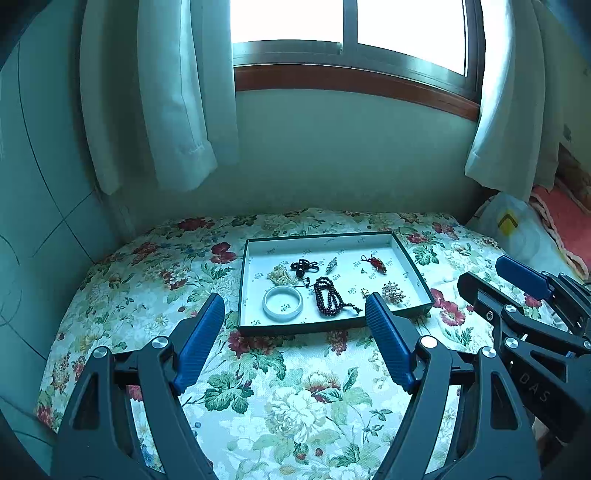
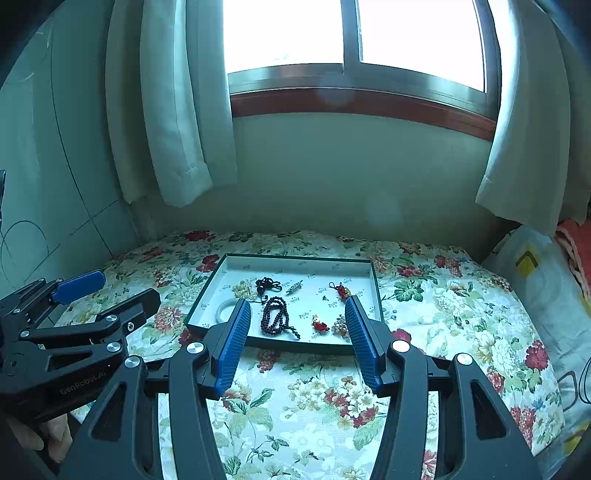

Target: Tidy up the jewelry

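A: Where is the jewelry sitting?

B: All of it is lying inside the shallow tray [image 1: 334, 242], which is resting on the floral cloth [image 1: 280, 391] below the window [image 1: 347, 33]. In the tray's near left corner the pale bangle [image 1: 282, 302] is lying flat. Just right of it the dark bead strand [image 1: 327, 295] is lying in loose coils.

A: And further back in the tray?

B: Behind the bangle a cream bead cluster [image 1: 280, 275] is sitting, with a black knotted cord [image 1: 304, 267] just beside it and a small silver piece [image 1: 331, 265] to the right of that. Toward the tray's far right a red tasselled charm [image 1: 376, 264] is lying, and in the near right corner a pale beaded brooch [image 1: 393, 291] is sitting.

A: What are the tongs doing?

B: The left gripper [image 1: 295, 314] is hovering before the tray's near edge with its blue pads spread wide and nothing between them. The right gripper [image 2: 297, 317] is hovering at the same near edge, its pads apart too, gripping nothing. From its own camera the bead strand and a small red charm [image 2: 320, 325] are showing in the gap, but neither pad is touching them.

A: Is anything of the person showing?

B: A hand [image 2: 48, 432] is gripping the left gripper's handle, at the lower left of the right wrist view.
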